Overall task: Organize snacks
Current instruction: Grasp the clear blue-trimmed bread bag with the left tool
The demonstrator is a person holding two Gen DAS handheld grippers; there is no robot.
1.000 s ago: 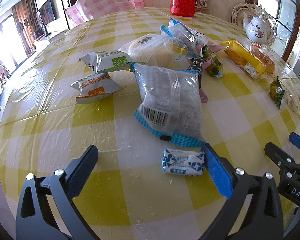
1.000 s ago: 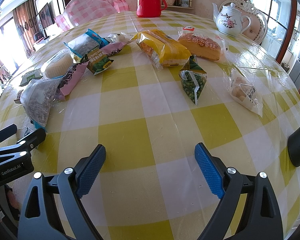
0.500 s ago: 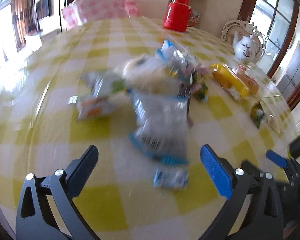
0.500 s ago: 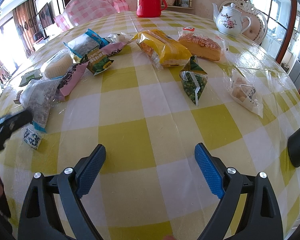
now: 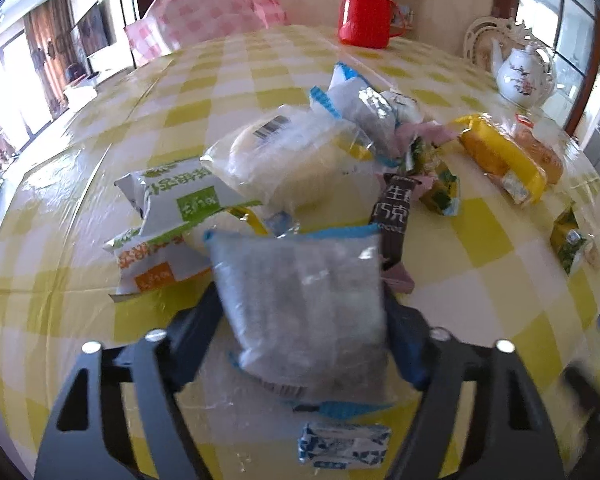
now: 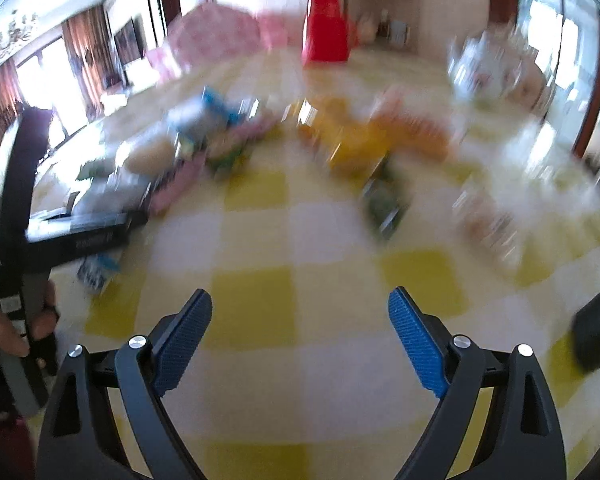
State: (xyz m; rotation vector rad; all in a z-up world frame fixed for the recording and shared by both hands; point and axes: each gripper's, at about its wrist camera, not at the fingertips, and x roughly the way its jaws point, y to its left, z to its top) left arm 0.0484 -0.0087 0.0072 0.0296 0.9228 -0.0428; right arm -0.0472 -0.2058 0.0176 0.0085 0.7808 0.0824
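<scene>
A grey see-through snack packet [image 5: 300,312] with blue ends lies between the fingers of my left gripper [image 5: 302,300]. The jaws are closing and both fingers sit against the packet's sides; it hides their tips. A small blue-and-white sweet [image 5: 344,444] lies on the yellow checked tablecloth [image 5: 480,288] just below the packet. More snacks are heaped behind: green-and-white packets [image 5: 180,200], a pale bun pack [image 5: 288,156], a dark chocolate pack [image 5: 394,208]. My right gripper [image 6: 300,312] hangs open over bare cloth, nothing between its blue pads. The right wrist view is blurred.
A yellow cake pack [image 5: 500,160] and a small green packet [image 5: 568,240] lie to the right. A red thermos [image 5: 364,12] and a white teapot [image 5: 524,76] stand at the far edge. A hand [image 6: 16,332] holds the left gripper's body [image 6: 80,232] at the left.
My left gripper moved forward past the small sweet and its jaws closed in around the grey packet. The right gripper rose and tilted, staying open; its view turned blurry.
</scene>
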